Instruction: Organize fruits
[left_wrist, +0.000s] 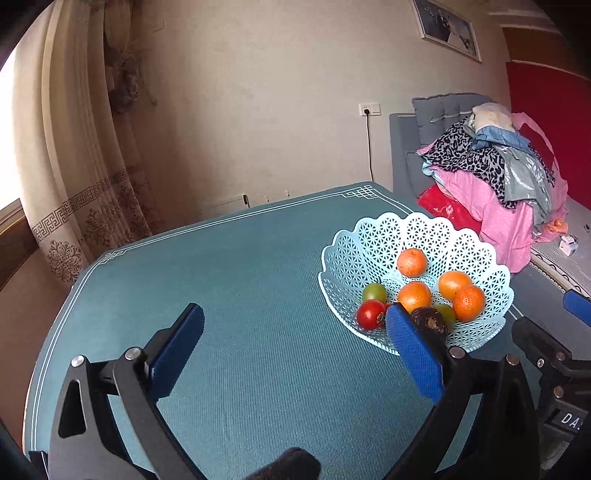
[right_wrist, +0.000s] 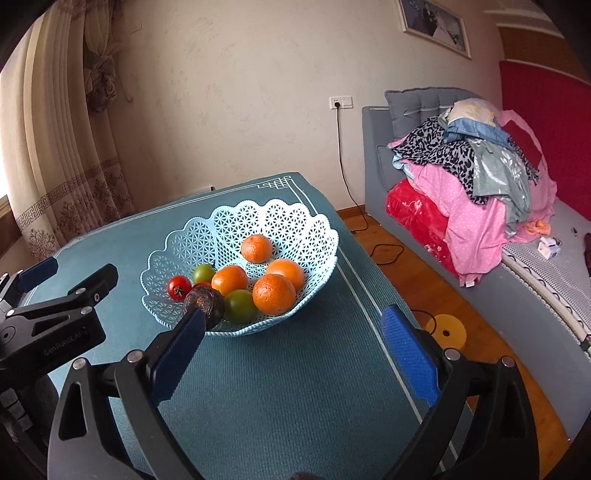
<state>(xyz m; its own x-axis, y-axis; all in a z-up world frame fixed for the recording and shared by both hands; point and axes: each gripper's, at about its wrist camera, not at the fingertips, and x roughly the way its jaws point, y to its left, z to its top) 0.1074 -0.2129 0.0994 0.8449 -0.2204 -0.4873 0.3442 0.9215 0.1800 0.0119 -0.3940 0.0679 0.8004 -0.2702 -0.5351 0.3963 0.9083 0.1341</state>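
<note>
A light blue lattice basket (left_wrist: 369, 236) (right_wrist: 295, 218) stands on the teal table (left_wrist: 240, 277) (right_wrist: 295, 387). It holds several oranges (left_wrist: 412, 262) (right_wrist: 274, 294), two green tomatoes (left_wrist: 374, 292) (right_wrist: 241, 305), red tomatoes (left_wrist: 370, 314) (right_wrist: 179, 287) and a dark fruit (left_wrist: 428, 320) (right_wrist: 204, 301) at its near rim. My left gripper (left_wrist: 295, 325) is open and empty above the table, left of the basket. My right gripper (right_wrist: 295, 325) is open and empty in front of the basket; the left gripper shows at its left (right_wrist: 66, 280).
A grey sofa (right_wrist: 380, 147) with a pile of clothes (left_wrist: 491, 173) (right_wrist: 476, 177) stands right of the table. Curtains (left_wrist: 81, 155) hang at the left. A cable (right_wrist: 351, 199) runs down the wall onto the wooden floor, where a yellow disc (right_wrist: 445, 328) lies.
</note>
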